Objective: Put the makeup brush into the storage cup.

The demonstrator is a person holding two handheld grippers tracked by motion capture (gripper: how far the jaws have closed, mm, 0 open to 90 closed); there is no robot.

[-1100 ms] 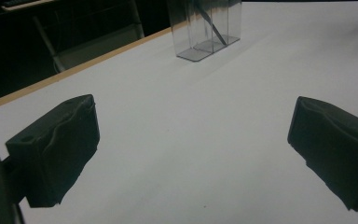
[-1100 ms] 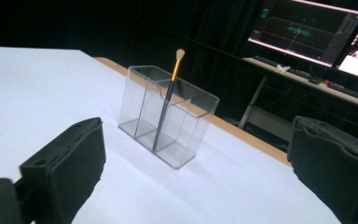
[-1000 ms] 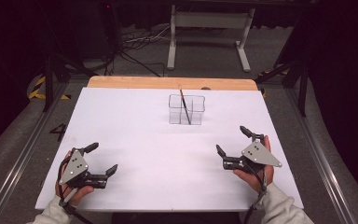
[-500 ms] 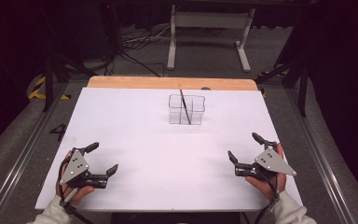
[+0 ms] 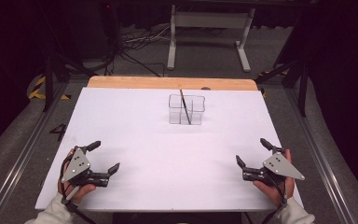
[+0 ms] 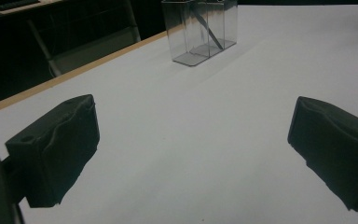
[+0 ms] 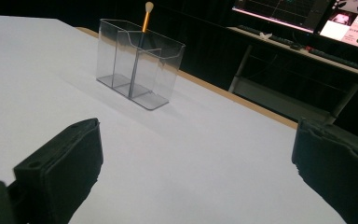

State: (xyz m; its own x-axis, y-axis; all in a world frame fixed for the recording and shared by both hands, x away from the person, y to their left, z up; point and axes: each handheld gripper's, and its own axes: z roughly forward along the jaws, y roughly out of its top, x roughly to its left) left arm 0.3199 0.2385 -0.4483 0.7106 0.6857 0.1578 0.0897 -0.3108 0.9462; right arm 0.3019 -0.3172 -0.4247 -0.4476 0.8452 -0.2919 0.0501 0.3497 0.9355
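A clear plastic holder (image 5: 186,110) with two compartments stands at the far middle of the white table (image 5: 168,154). A thin brush (image 5: 184,106) leans in it; its orange shaft and pale tip (image 7: 146,17) rise above the holder (image 7: 140,63) in the right gripper view. My left gripper (image 5: 106,155) rests open near the front left corner, with nothing between its jaws. Near the front right edge, my right gripper (image 5: 251,150) is also open and empty. The holder (image 6: 200,29) lies far ahead of the left gripper (image 6: 191,154), and well ahead of the right gripper (image 7: 196,168).
A wooden strip (image 5: 168,83) borders the table's far edge. Metal rails (image 5: 23,149) run along both sides. Beyond the table stand a white frame (image 5: 209,28) and floor cables (image 5: 135,46). Monitors (image 7: 354,18) glow behind a desk.
The right gripper has moved right and back toward the table's front right corner, still open. The left gripper has not moved.
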